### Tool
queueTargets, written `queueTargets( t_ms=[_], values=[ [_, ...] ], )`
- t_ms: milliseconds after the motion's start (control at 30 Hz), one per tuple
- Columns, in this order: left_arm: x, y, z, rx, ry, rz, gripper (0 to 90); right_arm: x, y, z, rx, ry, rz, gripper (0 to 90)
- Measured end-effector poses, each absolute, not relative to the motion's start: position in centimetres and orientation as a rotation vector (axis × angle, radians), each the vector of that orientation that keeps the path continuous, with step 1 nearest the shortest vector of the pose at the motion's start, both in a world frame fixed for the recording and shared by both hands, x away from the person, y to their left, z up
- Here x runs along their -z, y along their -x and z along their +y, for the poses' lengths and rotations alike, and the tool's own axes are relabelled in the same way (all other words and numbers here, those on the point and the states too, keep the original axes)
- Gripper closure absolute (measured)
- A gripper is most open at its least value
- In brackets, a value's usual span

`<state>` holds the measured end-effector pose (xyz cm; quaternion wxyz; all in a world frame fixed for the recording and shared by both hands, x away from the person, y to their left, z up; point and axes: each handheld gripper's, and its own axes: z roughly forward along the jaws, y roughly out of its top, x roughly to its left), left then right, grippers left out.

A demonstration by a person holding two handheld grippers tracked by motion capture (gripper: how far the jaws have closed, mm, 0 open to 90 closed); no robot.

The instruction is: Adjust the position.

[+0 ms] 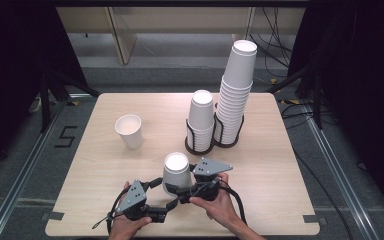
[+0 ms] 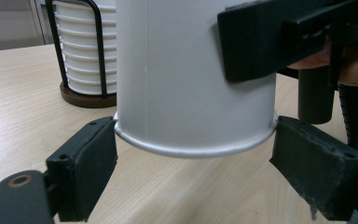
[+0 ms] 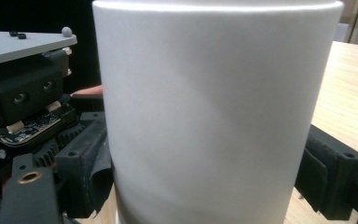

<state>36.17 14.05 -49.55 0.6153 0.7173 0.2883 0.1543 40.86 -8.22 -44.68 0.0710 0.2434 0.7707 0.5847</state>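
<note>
An upside-down white paper cup (image 1: 176, 171) hangs just above the table near its front edge. My right gripper (image 1: 180, 181) is shut on the cup's wall; in the right gripper view its pads (image 3: 86, 163) press both sides of the cup (image 3: 214, 112). My left gripper (image 1: 164, 193) is open, reaching in from the front left. In the left gripper view its two pads (image 2: 86, 158) sit on either side of the cup's rim (image 2: 196, 150), right up against it. One jaw of the right gripper crosses the cup wall at upper right there.
A single upright cup (image 1: 129, 131) stands at mid-left of the wooden table (image 1: 105, 165). Two black wire holders sit behind: a short stack of upturned cups (image 1: 200, 120) and a tall stack (image 1: 236, 95). The floor drops away past the table's edges.
</note>
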Motion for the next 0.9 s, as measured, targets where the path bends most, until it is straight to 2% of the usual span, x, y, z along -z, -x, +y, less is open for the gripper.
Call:
queueTargets(
  t_ms=[633, 767, 900],
  values=[
    [49.3, -36.2, 13.5, -0.392, -1.642, 0.728, 0.8, 44.7, -40.2, -6.9, -1.791, -0.752, 2.327, 17.1],
    [49.2, -36.1, 13.3, -0.416, -1.638, 0.726, 0.7, 44.7, -40.0, -6.6, -1.802, -0.745, 2.337, 17.1],
    [48.9, -36.0, 13.4, -0.441, -1.664, 0.706, 4.6, 44.6, -40.0, -6.6, -1.802, -0.755, 2.338, 14.8]
  ],
)
